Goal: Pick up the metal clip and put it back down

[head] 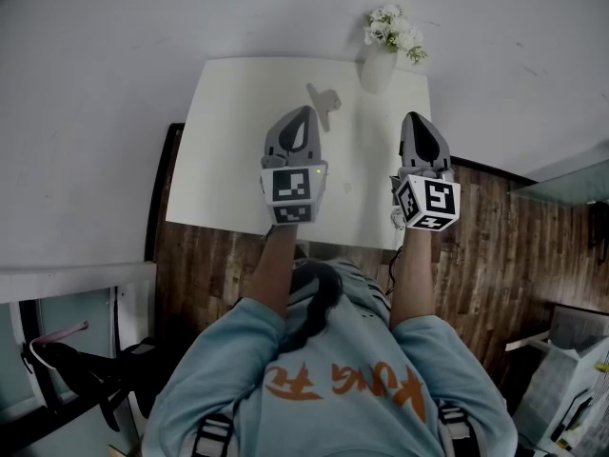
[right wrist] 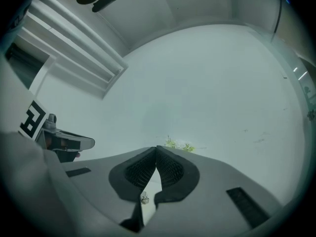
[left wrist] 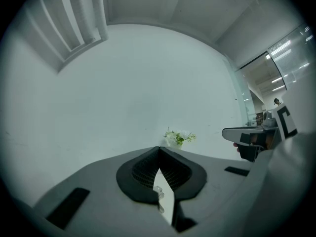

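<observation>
Left tool [head: 304, 114] jaws together, empty | right tool [head: 415, 118] jaws together, empty | vase [head: 378, 70] holds white flowers [head: 392, 29]

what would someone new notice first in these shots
Two grey grippers with marker cubes, the left gripper and the right gripper, both shut and empty, are held side by side over a white table. Just beyond the left one lies the small metal clip; a vase of white flowers stands near the table's far right corner.
</observation>
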### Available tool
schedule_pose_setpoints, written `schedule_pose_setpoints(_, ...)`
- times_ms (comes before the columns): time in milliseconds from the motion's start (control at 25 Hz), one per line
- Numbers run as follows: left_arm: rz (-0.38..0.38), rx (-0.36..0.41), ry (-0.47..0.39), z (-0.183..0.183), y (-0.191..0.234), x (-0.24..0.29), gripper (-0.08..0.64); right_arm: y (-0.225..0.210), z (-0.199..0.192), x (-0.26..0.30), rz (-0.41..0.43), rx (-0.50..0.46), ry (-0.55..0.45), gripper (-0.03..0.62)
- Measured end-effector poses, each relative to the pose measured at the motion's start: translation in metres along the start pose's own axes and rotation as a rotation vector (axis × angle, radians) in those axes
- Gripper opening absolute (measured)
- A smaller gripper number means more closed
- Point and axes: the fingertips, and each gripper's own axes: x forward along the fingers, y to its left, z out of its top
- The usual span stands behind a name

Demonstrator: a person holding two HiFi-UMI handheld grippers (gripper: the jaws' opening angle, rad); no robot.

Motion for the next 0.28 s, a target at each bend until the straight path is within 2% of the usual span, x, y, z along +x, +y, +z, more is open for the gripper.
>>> schedule_pose_setpoints(280,0.006,-0.003,0.004,-0.0038,0.0013,0.0069,0.02,-0.0008,-0.0049,0.0057,0.013,-0.008,0.011,0.012)
